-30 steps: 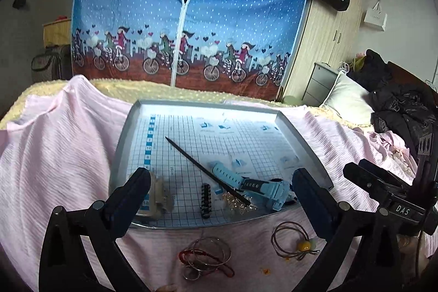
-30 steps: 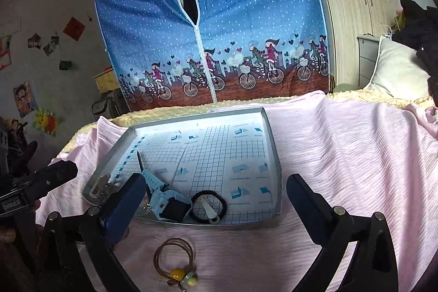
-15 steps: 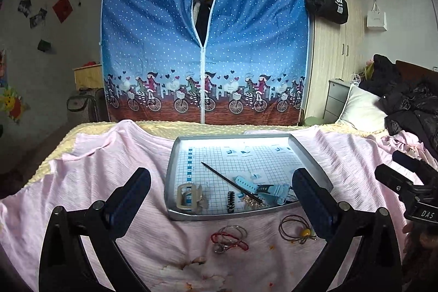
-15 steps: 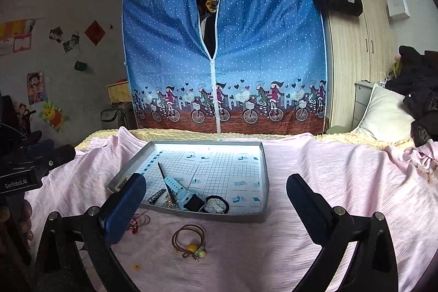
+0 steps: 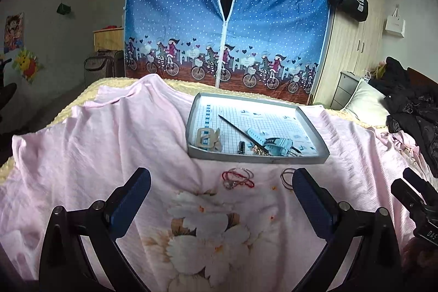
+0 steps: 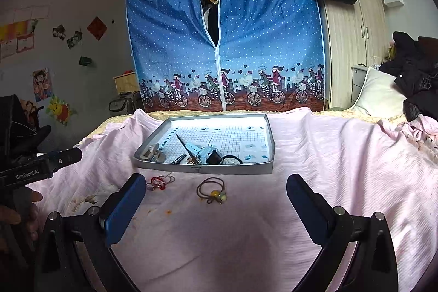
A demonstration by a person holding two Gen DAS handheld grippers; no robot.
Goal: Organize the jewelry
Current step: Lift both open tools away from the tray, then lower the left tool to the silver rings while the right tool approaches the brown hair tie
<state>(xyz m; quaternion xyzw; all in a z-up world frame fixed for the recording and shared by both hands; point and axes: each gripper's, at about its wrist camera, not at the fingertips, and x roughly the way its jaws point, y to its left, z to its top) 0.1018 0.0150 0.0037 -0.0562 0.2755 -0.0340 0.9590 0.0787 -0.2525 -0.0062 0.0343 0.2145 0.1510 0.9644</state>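
Both grippers, left gripper point(image 5: 219, 199) and right gripper point(image 6: 216, 205), spread wide, holding nothing. Brown hair tie point(image 6: 212, 189) straight ahead of right gripper, nearer than to left; tray point(image 6: 219, 170) just beyond.

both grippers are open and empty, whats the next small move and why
Probably bring the right gripper forward and down over the brown hair tie with yellow beads. It lies loose on the pink sheet, outside the tray that already holds the watch, and it sits almost centred ahead of that open gripper. The red string bracelet could follow with the left gripper.
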